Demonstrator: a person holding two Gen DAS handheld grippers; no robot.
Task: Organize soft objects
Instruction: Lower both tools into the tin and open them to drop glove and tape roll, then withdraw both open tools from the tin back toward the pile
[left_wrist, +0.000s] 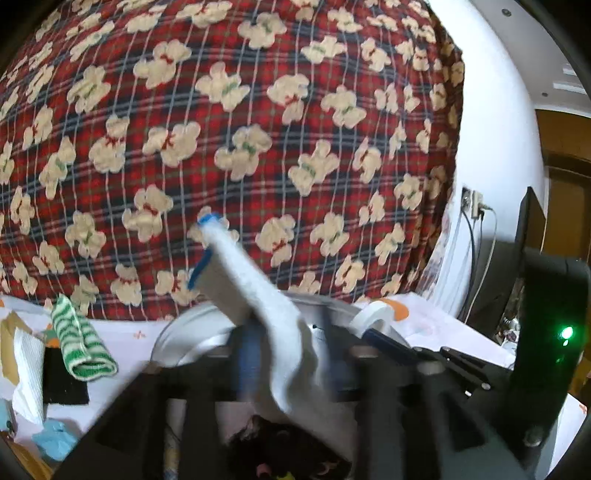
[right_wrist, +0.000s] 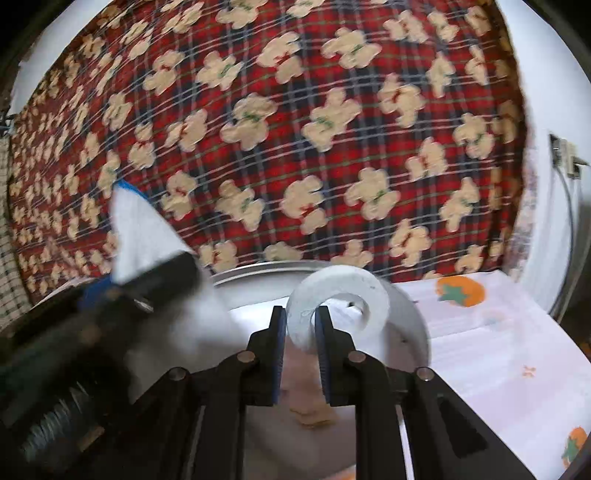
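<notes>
A white cloth with a blue edge (left_wrist: 255, 291) hangs between both grippers over a round metal basin (left_wrist: 173, 332). In the left wrist view my left gripper (left_wrist: 290, 347) is blurred. Its fingers stand apart, and the cloth drapes loosely between them with its blue-edged corner sticking up. The right wrist view shows my right gripper (right_wrist: 300, 317) with its blue pads closed on a curled fold of the same white cloth (right_wrist: 343, 291), just above the basin (right_wrist: 410, 310). My left gripper (right_wrist: 122, 291) shows there at the left, under the cloth's raised corner.
A red plaid blanket with cream bears (left_wrist: 229, 147) fills the background. On the fruit-print tablecloth (right_wrist: 487, 332) at the left lie a rolled green-striped cloth (left_wrist: 83, 347), a white paper towel (left_wrist: 27, 369), a black pad (left_wrist: 62, 384) and a light blue item (left_wrist: 55, 439). Cables hang from a wall socket (left_wrist: 472, 203).
</notes>
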